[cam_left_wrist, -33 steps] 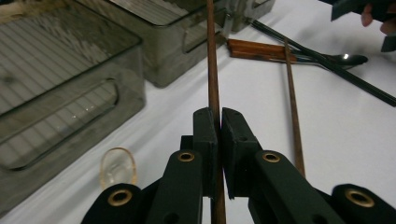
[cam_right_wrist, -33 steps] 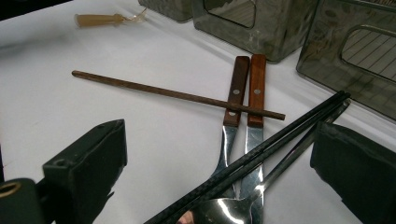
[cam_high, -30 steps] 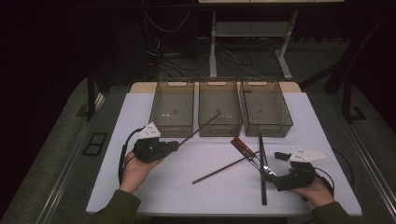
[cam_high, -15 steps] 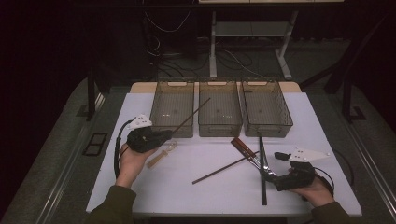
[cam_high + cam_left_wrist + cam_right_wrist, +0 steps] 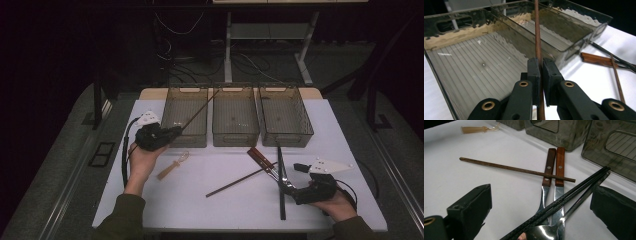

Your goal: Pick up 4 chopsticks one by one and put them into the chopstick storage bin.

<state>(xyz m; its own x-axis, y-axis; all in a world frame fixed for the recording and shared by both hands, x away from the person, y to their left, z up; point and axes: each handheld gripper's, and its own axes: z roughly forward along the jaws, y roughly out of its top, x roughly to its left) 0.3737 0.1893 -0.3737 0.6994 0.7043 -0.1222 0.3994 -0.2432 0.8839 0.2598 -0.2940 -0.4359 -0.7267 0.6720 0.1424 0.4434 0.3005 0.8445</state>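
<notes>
**Brown chopstick held over the left bin**

Left gripper (image 5: 539, 75): jaws clamped tight on a thin, round, brown wooden chopstick (image 5: 197, 112), which slants up over the left bin (image 5: 186, 140). Step in hand, as I judge: sorting this stick into a bin. Next move calls for lowering it level, then releasing.

Right gripper (image 5: 541, 215): jaws wide apart, nothing between the pads, resting low over black chopsticks (image 5: 579, 187), glossy and slim. Bins are smoky, ribbed plastic. Second brown chopstick (image 5: 516, 169) lies across two wooden-handled steel utensils (image 5: 554, 167).
</notes>
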